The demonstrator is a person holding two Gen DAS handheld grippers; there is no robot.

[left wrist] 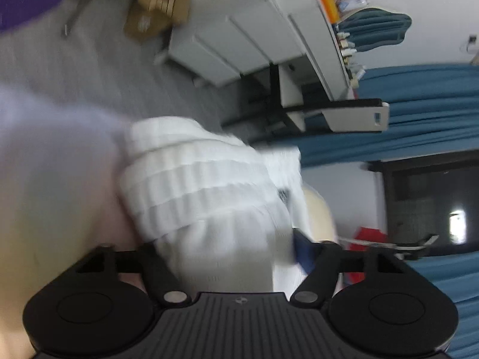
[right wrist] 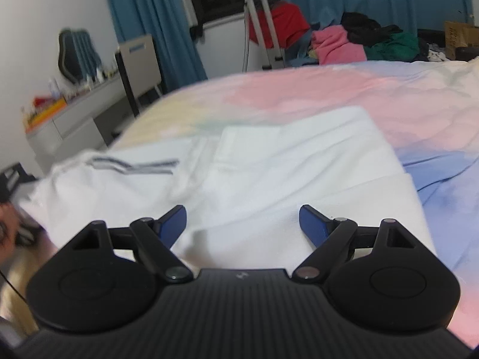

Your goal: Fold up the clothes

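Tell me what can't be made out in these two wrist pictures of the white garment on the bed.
- Left wrist view: the white garment bunches over the left tongs, hiding the left pad and any pinch.
- Left wrist view: the small dark mark on the fabric is blurred, unreadable.
- Right wrist view: the garment's left edge is smeared, and the right tongs body covers the near hem.

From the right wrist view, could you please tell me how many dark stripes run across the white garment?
2, though blurred: both lie side by side on the white garment, in its left part, one stripe just above the other. Folds may hide more.
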